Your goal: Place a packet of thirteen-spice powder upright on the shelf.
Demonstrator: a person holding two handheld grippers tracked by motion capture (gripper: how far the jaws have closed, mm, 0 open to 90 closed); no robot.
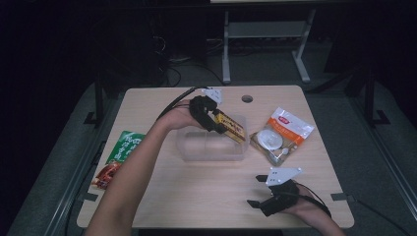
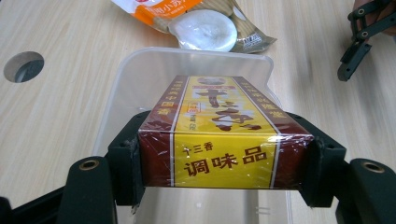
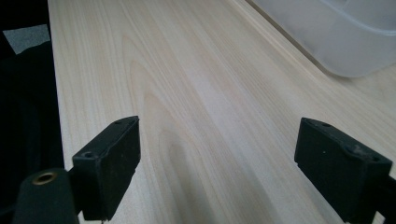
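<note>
Spice box [image 2: 219, 135] clamped between left gripper [image 2: 224, 158] pads, over clear plastic tub [image 2: 126, 74], seemingly above rim. Right gripper [image 3: 217, 163] spread wide, nothing held, over bare table [image 3: 187, 93].

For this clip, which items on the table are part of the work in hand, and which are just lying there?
In use:
- yellow and maroon seasoning box, clamped in the left gripper
- clear plastic container, under the box

Lying about:
- green and red packet, at the table's left edge
- orange and white snack bag, right of the container
- right gripper, open with nothing between its jaws
</note>
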